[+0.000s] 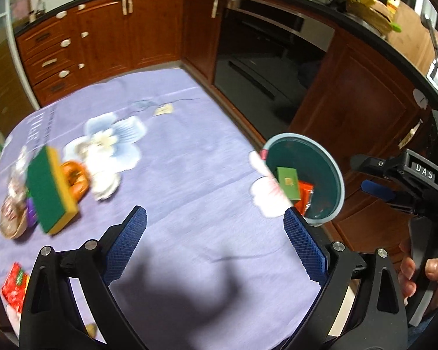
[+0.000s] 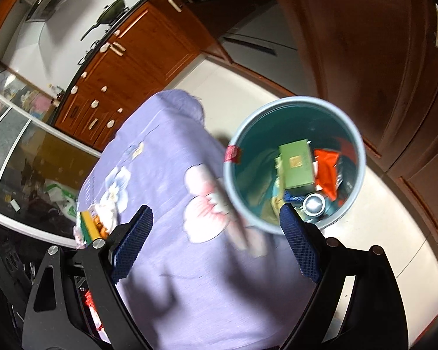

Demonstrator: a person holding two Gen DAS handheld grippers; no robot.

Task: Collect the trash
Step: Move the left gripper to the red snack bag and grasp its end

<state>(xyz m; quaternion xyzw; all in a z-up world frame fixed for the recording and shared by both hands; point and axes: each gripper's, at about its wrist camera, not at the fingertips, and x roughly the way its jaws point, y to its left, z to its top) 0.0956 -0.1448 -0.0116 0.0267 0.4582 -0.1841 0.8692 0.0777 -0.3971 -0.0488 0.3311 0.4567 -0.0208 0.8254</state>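
Left gripper hangs wide open and empty over the lilac floral cloth; right gripper, equally spread, holds nothing near the table's edge. At center right of its view the blue bin stands on the floor, holding a green box and red wrapper. At left, a sponge lies blurred among clutter; another red packet sits at lower left

Bin mouth unobstructed; table centre free, sponge & clutter at left.
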